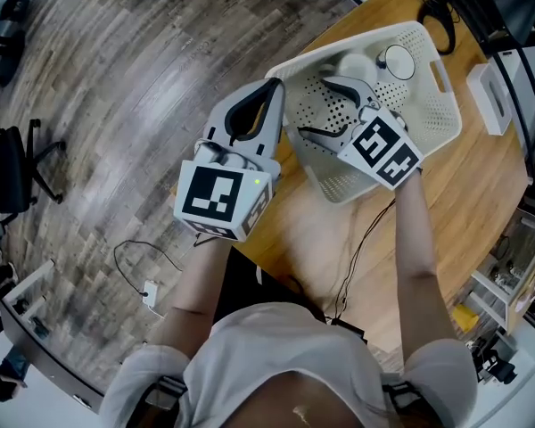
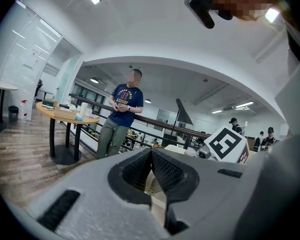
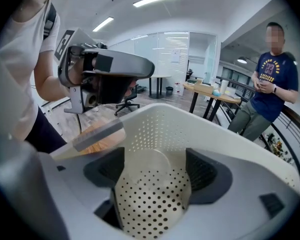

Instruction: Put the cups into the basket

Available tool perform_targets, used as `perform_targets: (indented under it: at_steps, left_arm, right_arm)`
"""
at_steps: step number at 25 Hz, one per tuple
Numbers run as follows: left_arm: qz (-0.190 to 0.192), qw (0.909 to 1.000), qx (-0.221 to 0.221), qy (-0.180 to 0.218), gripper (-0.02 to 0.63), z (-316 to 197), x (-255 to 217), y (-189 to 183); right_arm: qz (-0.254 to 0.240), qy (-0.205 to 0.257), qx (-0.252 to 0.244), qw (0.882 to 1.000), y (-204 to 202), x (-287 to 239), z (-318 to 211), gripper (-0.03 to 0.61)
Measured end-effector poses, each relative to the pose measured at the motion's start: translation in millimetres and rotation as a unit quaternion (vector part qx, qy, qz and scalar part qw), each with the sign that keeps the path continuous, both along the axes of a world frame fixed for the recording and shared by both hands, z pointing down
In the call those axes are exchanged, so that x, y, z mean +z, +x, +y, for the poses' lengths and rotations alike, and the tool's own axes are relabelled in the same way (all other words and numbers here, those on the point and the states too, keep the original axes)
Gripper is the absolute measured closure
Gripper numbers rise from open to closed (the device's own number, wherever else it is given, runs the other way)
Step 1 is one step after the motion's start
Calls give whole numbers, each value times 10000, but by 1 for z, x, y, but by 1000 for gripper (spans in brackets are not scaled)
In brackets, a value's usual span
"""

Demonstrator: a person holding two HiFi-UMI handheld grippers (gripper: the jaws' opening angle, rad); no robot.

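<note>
Head view: white cups (image 1: 397,61) are seen in the far end of the basket (image 1: 446,119) on the table (image 1: 446,230), right gripper (image 1: 313,106) over it, left gripper (image 1: 275,89) beside its rim; left gripper view: jaws are clenched, empty; right gripper view: jaws are released, spread above the perforated basket floor.

a wooden table (image 1: 446,212) is seen beneath the right claw (image 1: 325,110), a black cable (image 1: 361,248) lying on it just behind that claw. a white box (image 1: 490,96) is set well to its right. grey plank floor (image 1: 116,105) is seen under the left claw (image 1: 272,92), and a bystander (image 2: 124,104) in a navy shirt beyond it.
</note>
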State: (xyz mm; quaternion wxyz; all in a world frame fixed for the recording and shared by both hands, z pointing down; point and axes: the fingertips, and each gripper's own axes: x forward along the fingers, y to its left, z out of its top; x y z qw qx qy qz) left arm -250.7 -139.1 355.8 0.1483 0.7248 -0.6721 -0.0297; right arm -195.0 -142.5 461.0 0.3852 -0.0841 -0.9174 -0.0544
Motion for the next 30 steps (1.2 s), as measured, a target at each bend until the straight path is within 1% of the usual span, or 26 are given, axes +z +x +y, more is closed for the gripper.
perform_targets:
  at_steps: [6, 9, 14, 17, 18, 19, 21, 23, 25, 28, 30]
  left_arm:
    - [-4, 9999, 120, 48, 607, 3, -6, 8]
    - [-2, 9999, 157, 35, 607, 5, -8, 12]
    - [-19, 9998, 213, -13, 607, 4, -7, 17]
    - [-18, 9997, 259, -7, 607, 4, -9, 21]
    - [-26, 9996, 281, -11, 607, 4, -10, 22]
    - [-36, 9995, 305, -18, 607, 3, -11, 24]
    - [-49, 9993, 356, -31, 607, 3, -11, 28]
    - [-59, 9991, 408, -39, 607, 3, -12, 34]
    - [-66, 9989, 457, -48, 607, 4, -12, 41]
    - [-71, 9984, 553, -55, 607, 6, -11, 52]
    - [-74, 9978, 657, -52, 607, 7, -12, 60]
  right_arm:
    - [-112, 80, 331, 9994, 5, -14, -5, 215]
    - [-234, 196, 623, 9976, 9, -23, -9, 216]
    - [-647, 135, 1276, 9896, 11, -43, -19, 216]
    - [-817, 280, 1654, 9824, 16, -54, -23, 221]
    - [-904, 398, 1849, 9778, 19, -59, -28, 240]
    - [-1036, 527, 2103, 9707, 22, -66, -33, 313]
    - [-1358, 708, 2674, 9513, 32, -82, -43, 559]
    - [-1640, 632, 3008, 9374, 40, -94, -43, 568]
    - [-1846, 479, 3180, 9287, 45, -103, -37, 568]
    - [-1979, 413, 3466, 9160, 53, -110, -27, 568]
    - [-2084, 387, 3680, 9053, 61, -114, -23, 568]
